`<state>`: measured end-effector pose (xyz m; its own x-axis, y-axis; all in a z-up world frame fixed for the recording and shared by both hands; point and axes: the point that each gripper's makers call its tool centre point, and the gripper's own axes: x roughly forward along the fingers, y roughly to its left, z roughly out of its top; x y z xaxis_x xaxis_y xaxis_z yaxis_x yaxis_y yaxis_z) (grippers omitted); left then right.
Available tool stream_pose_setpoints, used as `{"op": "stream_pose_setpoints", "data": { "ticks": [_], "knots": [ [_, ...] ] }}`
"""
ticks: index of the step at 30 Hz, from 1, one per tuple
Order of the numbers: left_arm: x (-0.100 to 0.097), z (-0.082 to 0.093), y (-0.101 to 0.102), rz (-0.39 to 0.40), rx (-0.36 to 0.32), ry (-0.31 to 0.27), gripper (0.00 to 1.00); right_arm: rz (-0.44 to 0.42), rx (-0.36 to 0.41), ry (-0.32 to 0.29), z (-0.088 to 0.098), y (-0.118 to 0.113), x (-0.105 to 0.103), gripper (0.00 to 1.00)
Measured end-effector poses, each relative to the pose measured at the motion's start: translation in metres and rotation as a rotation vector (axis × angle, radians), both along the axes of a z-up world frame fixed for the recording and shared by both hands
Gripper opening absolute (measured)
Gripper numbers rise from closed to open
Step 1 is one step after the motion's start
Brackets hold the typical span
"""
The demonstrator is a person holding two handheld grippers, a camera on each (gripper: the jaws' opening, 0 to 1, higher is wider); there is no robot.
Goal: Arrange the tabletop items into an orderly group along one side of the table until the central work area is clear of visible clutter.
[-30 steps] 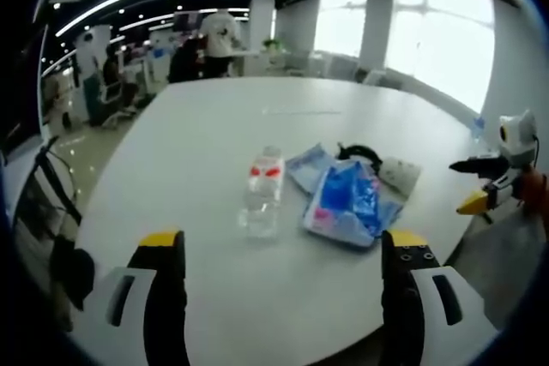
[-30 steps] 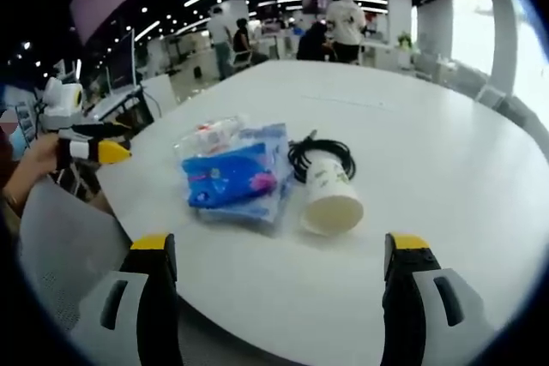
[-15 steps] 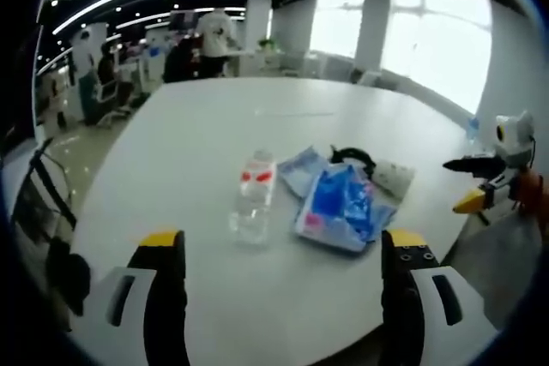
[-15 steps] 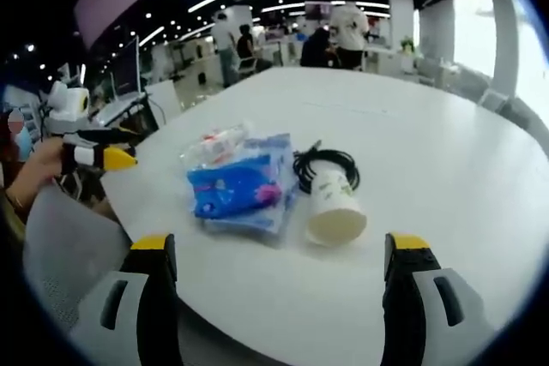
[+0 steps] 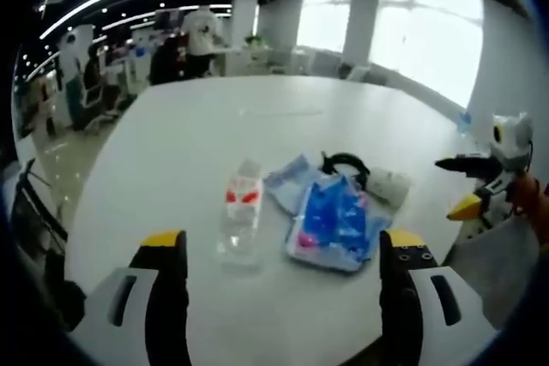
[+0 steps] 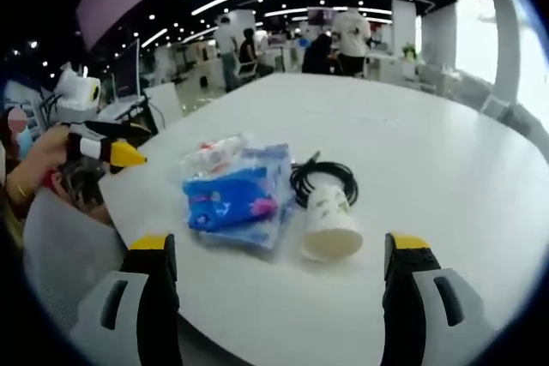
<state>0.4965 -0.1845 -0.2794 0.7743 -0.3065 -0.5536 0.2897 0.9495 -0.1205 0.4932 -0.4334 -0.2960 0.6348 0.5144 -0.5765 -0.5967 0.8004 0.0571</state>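
I hold both grippers off the counter (image 6: 446, 169), jaws apart and empty, approaching from opposite sides to frame the pile. Bottle (image 5: 239, 216), blue packet (image 6: 236, 190), tipped cup (image 6: 328, 216) and cable coil (image 6: 324, 174) lie bunched near my edge, untouched.

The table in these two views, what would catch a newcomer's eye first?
Probably the bright blue packet lying amid a small cluster on the big white table, with a clear water bottle beside it. In the right gripper view, a paper cup lies tipped over next to a coiled black cable.
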Motion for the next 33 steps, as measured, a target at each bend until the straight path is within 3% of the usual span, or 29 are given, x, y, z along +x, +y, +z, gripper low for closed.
{"op": "stream_pose_setpoints", "data": {
  "ticks": [4,16,33],
  "knots": [
    [0.006,-0.008,0.004,-0.016,0.047,0.033,0.88,0.008,0.008,0.011,-0.002,0.003,0.002,1.0],
    [0.027,-0.017,-0.001,-0.039,0.042,0.099,0.84,0.002,0.118,0.044,0.004,0.013,0.017,1.0],
    [0.068,-0.042,-0.01,-0.117,0.1,0.263,0.78,0.029,0.084,0.073,-0.008,0.02,0.011,1.0]
  ]
}}
